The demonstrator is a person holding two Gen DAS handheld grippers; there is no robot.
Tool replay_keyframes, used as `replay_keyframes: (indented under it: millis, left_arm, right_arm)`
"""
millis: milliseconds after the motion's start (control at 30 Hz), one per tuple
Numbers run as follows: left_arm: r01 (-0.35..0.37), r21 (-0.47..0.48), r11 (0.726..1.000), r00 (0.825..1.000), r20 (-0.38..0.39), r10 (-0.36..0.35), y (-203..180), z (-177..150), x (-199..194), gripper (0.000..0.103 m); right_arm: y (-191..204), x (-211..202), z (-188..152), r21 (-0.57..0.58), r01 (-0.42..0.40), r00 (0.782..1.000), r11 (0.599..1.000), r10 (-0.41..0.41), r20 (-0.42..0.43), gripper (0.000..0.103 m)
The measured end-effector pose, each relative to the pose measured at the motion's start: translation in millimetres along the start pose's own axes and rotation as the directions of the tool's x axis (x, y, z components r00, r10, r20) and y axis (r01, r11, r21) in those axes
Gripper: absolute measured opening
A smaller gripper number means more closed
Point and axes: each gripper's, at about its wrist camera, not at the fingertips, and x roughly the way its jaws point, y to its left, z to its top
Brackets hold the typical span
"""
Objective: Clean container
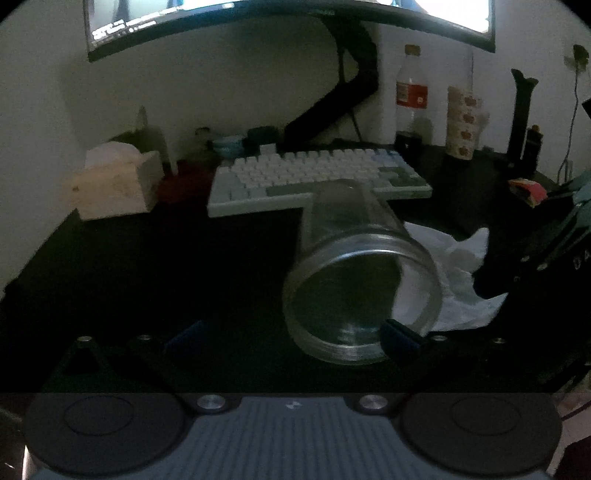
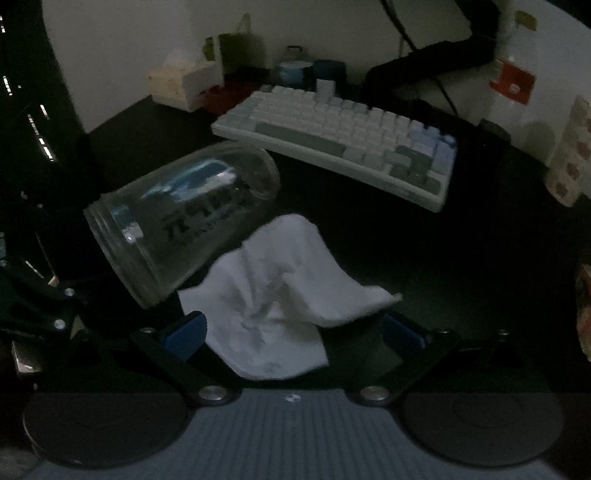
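A clear glass jar (image 1: pixel 360 280) lies on its side on the dark desk, its open mouth toward my left gripper (image 1: pixel 295 336). That gripper is open wide; its right finger (image 1: pixel 400 334) rests at the jar's rim and the left one (image 1: pixel 184 334) stands apart. In the right wrist view the jar (image 2: pixel 184 221) is tilted at the left, with dark lettering on its side. A white cloth (image 2: pixel 280 295) lies crumpled between the wide-spread fingers of my right gripper (image 2: pixel 293 332), beside the jar. The cloth also shows in the left wrist view (image 1: pixel 458 280).
A white keyboard (image 1: pixel 314 177) lies behind the jar under a monitor (image 1: pixel 295 18). A tissue box (image 1: pixel 114 184) stands at the back left. A bottle (image 1: pixel 410 99) and a patterned tube (image 1: pixel 461 122) stand at the back right. A snack packet (image 1: pixel 526 188) lies at right.
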Motion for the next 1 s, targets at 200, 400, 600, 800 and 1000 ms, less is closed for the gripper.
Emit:
replay_keyframes:
  millis: [200, 400, 600, 800, 1000]
  left_arm:
    - [-0.011, -0.017, 1.000, 1.000, -0.008, 0.011, 7.7, 1.0, 2.5, 0.103]
    - [-0.027, -0.051, 0.998, 1.000, -0.017, 0.026, 17.3, 1.8, 6.1, 0.103]
    - [-0.032, -0.083, 0.996, 0.999, -0.039, 0.029, 27.3, 2.7, 12.0, 0.103]
    - [-0.073, -0.051, 0.996, 0.997, -0.042, 0.071, 23.0, 2.4, 14.6, 0.103]
    - [-0.066, -0.043, 0.997, 0.997, -0.045, 0.064, 23.5, 1.9, 15.0, 0.103]
  right_arm:
    - [8.3, 11.7, 12.1, -0.032, -0.037, 0.999, 0.999, 0.037, -0.007, 0.103]
    - [16.9, 28.3, 16.5, -0.130, 0.003, 0.998, 0.991, -0.011, -0.057, 0.103]
    - [7.4, 42.9, 21.3, -0.178, -0.004, 0.996, 0.984, -0.011, -0.083, 0.103]
    - [1.2, 51.1, 28.1, -0.154, -0.054, 0.996, 0.987, 0.041, -0.084, 0.103]
    - [-1.8, 65.8, 27.0, -0.129, -0.058, 0.990, 0.990, 0.041, -0.136, 0.103]
